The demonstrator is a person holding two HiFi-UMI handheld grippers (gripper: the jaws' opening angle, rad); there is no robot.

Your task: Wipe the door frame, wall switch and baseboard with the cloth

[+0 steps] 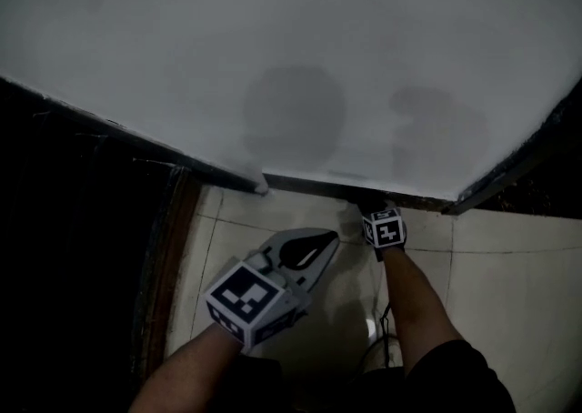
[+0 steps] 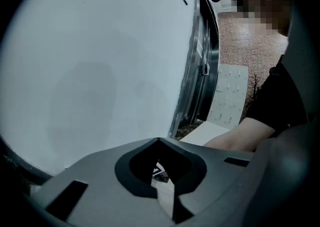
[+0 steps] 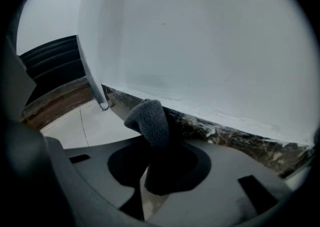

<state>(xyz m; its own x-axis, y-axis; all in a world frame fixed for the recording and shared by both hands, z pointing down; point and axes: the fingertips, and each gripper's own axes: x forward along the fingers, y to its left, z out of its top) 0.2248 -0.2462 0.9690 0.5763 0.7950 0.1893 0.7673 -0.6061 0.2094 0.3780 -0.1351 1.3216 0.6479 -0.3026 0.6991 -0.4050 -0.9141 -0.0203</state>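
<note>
The cloth (image 3: 150,121) is showing dark grey, the baseboard (image 3: 240,138) is showing black marbling with pale veins, the wall (image 1: 273,38) is looking pale grey, the floor tiles (image 1: 509,266) cream, the marker cubes (image 1: 244,300) wearing black-and-white squares

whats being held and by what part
The right gripper pinches the cloth partway along, a bunched end sticking out ahead; the left gripper holds nothing.
</note>
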